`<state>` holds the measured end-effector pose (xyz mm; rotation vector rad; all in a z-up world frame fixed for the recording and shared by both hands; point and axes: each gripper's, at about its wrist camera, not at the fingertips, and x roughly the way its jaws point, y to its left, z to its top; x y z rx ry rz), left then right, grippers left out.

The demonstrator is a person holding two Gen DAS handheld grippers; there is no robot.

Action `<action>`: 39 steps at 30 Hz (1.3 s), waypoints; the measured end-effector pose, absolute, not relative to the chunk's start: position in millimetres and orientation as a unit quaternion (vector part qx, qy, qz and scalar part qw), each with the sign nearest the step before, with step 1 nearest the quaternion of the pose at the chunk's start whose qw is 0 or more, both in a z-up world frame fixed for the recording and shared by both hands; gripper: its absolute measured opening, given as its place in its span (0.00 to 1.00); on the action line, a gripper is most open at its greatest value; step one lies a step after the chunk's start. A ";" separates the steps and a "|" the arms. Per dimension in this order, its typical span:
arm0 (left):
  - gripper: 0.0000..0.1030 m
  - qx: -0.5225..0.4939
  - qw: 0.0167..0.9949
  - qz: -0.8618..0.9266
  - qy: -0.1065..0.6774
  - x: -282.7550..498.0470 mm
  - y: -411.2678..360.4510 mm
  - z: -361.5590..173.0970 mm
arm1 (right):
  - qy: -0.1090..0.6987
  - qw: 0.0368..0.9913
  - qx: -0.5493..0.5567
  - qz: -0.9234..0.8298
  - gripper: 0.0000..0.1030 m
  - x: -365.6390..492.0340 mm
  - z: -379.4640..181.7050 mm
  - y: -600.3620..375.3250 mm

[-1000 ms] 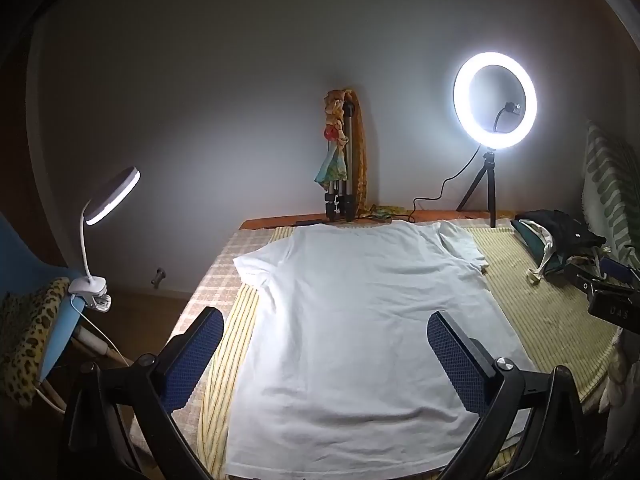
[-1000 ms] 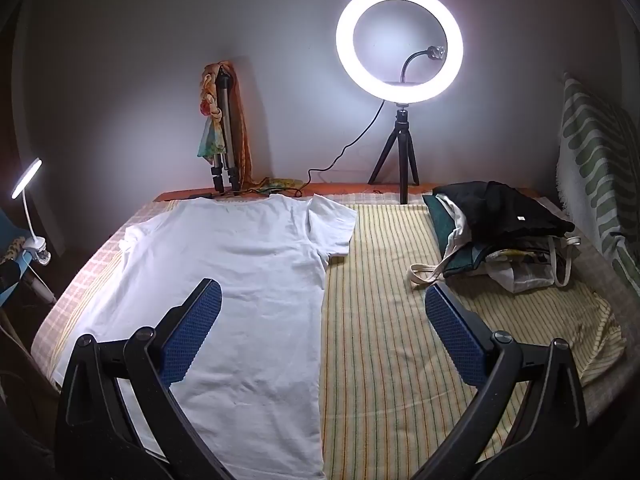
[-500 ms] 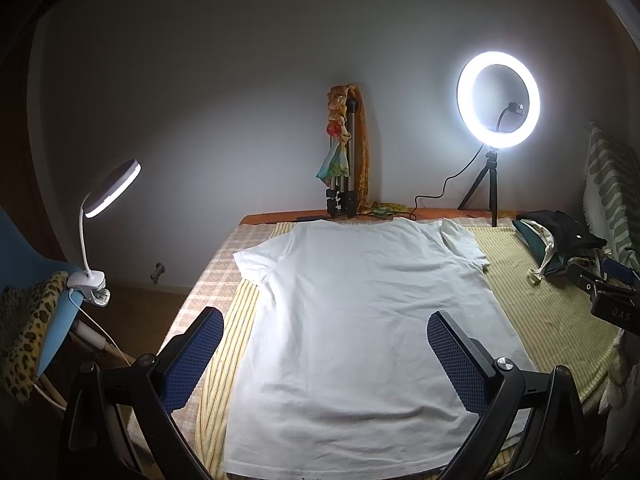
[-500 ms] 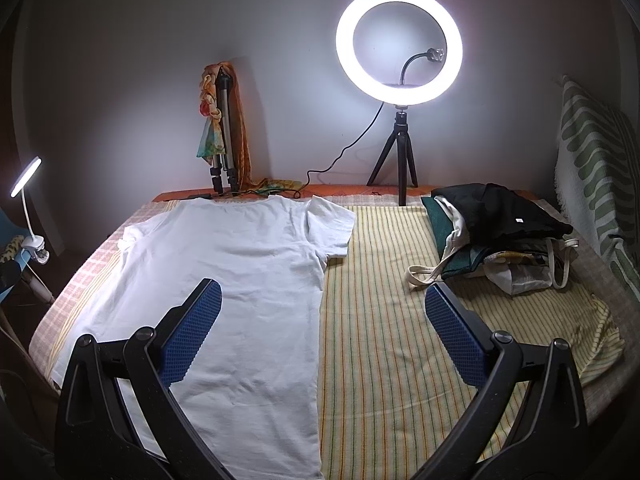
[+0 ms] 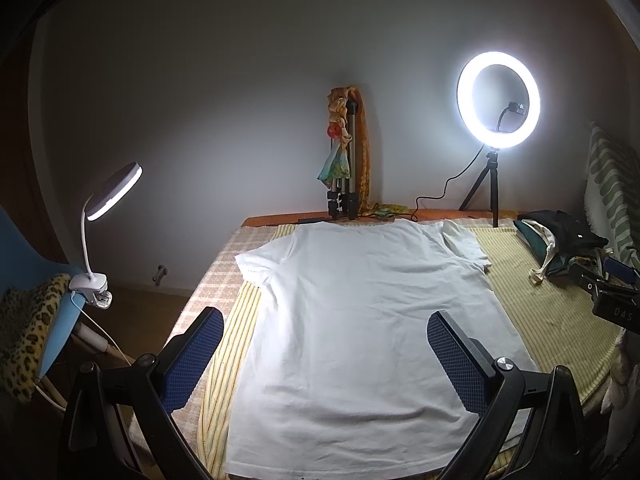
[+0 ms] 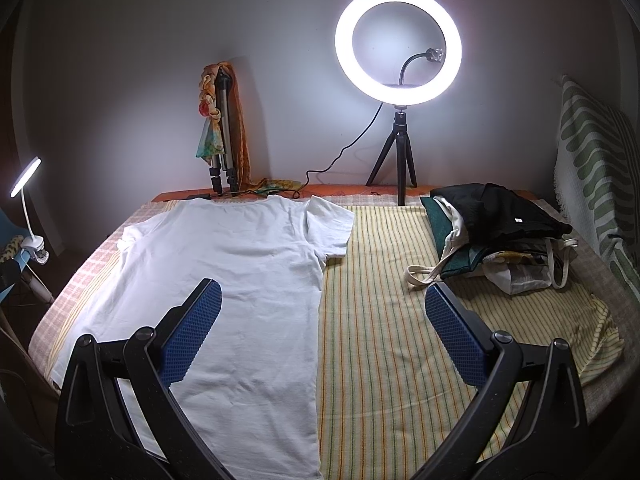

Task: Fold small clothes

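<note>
both tongs, left (image 5: 325,354) and right (image 6: 323,320), gape above flat white t-shirt (image 5: 360,320).

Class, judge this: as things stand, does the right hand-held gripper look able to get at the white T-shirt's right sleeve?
Probably yes. The right hand-held gripper is open above the striped sheet, and nothing lies between it and the white T-shirt sleeve.

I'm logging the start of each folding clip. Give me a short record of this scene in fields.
garment: white t-shirt, spread flat, unfolded
surface: striped sheet on bed
left gripper: open, above shirt, holding nothing
right gripper: open, above shirt's edge, holding nothing
beside shirt: pile of clothes and bags
lights: ring light, clip lamp
</note>
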<state>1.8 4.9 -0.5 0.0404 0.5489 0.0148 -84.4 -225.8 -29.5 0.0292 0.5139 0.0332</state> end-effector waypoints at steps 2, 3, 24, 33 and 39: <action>1.00 0.019 0.962 0.007 0.271 2.0 4.9 -0.3 | 0.254 0.967 0.014 0.016 1.00 -84.4 -29.5 -225.9; 1.00 0.019 0.962 0.008 0.271 2.1 4.8 -0.2 | 0.254 0.967 0.014 0.016 1.00 -84.3 -29.4 -226.0; 1.00 0.020 0.962 0.007 0.271 1.8 4.3 0.8 | 0.254 0.967 0.014 0.016 1.00 -83.4 -29.8 -225.0; 1.00 0.021 0.961 0.005 0.277 3.1 5.6 0.0 | 0.255 0.967 0.015 0.016 1.00 -83.0 -30.8 -223.8; 1.00 0.024 0.961 0.007 0.277 2.0 7.4 -0.6 | 0.255 0.967 0.014 0.018 1.00 -80.9 -31.7 -217.0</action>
